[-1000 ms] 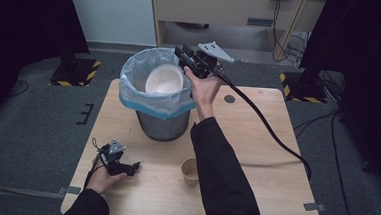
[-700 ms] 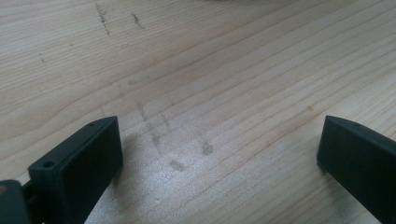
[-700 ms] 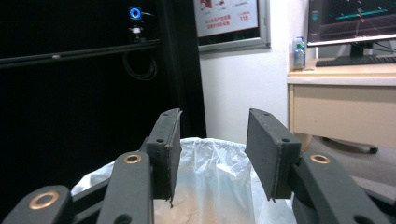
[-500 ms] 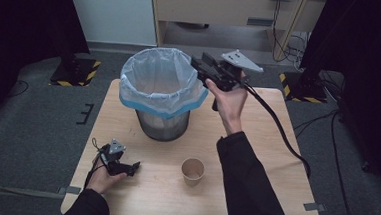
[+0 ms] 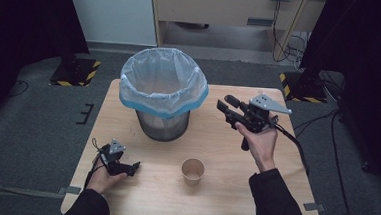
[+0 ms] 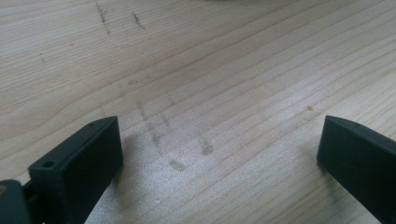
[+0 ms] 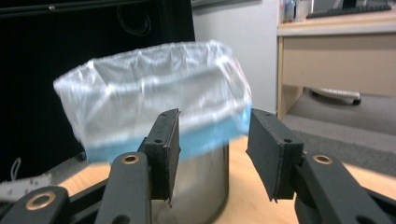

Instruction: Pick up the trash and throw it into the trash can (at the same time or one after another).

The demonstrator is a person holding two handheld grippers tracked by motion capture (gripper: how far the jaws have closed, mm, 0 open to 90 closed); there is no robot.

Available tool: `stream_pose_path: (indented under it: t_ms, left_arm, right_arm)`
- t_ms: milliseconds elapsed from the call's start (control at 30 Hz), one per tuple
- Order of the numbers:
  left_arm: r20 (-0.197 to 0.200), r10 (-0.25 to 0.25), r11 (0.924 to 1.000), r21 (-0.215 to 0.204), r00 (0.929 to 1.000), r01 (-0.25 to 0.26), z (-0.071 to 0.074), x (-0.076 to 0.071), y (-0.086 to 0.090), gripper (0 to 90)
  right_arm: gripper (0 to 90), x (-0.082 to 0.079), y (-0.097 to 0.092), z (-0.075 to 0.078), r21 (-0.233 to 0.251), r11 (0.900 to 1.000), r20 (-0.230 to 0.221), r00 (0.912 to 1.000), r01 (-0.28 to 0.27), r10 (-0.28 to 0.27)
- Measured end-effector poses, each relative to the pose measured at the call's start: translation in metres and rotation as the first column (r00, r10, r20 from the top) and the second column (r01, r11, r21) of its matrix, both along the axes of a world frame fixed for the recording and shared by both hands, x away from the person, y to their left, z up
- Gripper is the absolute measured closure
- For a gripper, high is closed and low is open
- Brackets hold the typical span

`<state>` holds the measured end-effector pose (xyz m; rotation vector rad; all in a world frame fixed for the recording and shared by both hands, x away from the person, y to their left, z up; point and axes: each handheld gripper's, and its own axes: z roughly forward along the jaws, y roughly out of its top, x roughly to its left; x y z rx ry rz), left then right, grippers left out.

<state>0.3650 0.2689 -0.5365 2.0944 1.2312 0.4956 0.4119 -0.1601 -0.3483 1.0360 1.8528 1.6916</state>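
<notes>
At right of centre in the high view, the right gripper [image 5: 227, 108] is held beside the bin [image 5: 163, 93], its empty jaws partly apart after just opening. A cup [image 5: 193, 170] stands at lower centre. At lower left, the left gripper [image 5: 128, 167] is rested on the table [image 5: 273, 192], jaws wide and empty.

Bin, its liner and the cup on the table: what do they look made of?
Bin: dark metal mesh, going by its fine see-through weave in the right gripper view. Liner: thin translucent plastic film, crinkled, with a blue band folded over the rim. Cup: probably paper, matte tan and thin-walled. Table: light wood or wood-look laminate, with visible grain.
</notes>
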Motion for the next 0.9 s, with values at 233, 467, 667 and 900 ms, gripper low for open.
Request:
stream_pose_path:
  t_ms: [233, 467, 667, 900]
  left_arm:
    - [0.000, 0.000, 1.0000, 0.000, 1.0000, 0.000, 0.000, 0.000, 0.000, 0.0]
    - [0.000, 0.001, 1.0000, 0.000, 1.0000, -0.001, 0.000, 0.000, 0.000, 0.0]
    - [0.000, 0.001, 1.0000, 0.000, 1.0000, -0.001, 0.000, 0.000, 0.000, 0.0]
    - [0.000, 0.001, 1.0000, 0.000, 1.0000, -0.001, 0.000, 0.000, 0.000, 0.0]
  right_arm:
    - [51.7, -0.016, -0.009, -0.041, -0.046, 0.9981, -0.074, 0.9965, -0.041, 0.038]
    - [51.4, -0.026, -0.006, -0.077, -0.116, 0.9883, -0.174, 0.9817, -0.098, 0.077]
    - [52.6, -0.035, 0.004, -0.093, -0.142, 0.9785, -0.213, 0.9701, -0.149, 0.117]
    - [54.4, -0.040, 0.025, -0.115, -0.172, 0.9581, -0.282, 0.9433, -0.229, 0.175]
